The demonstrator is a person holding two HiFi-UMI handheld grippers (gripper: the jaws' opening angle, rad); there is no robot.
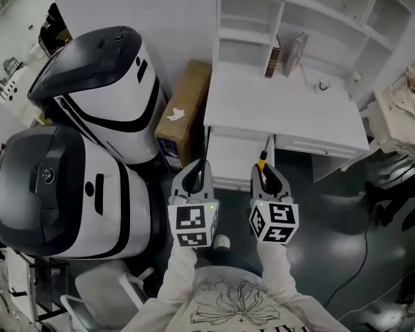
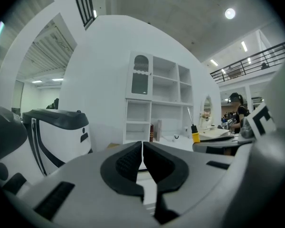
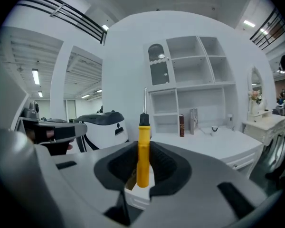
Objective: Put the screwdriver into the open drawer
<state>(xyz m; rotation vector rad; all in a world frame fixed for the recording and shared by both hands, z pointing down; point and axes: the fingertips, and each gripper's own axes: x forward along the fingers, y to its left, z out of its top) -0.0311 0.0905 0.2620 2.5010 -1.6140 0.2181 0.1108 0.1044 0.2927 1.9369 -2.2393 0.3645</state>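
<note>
A yellow-handled screwdriver stands upright between the jaws of my right gripper, which is shut on its handle; its metal shaft points up. In the head view the right gripper holds the screwdriver just in front of the white desk. The open drawer juts out under the desk's left part, between and just beyond both grippers. My left gripper hovers at the drawer's front left corner, jaws shut with nothing in them. The left gripper view shows the screwdriver off to the right.
Two large white-and-black machines stand to the left. A cardboard box leans between them and the desk. Two books and a small cup sit on the desk under white shelves. Cables lie on the dark floor at right.
</note>
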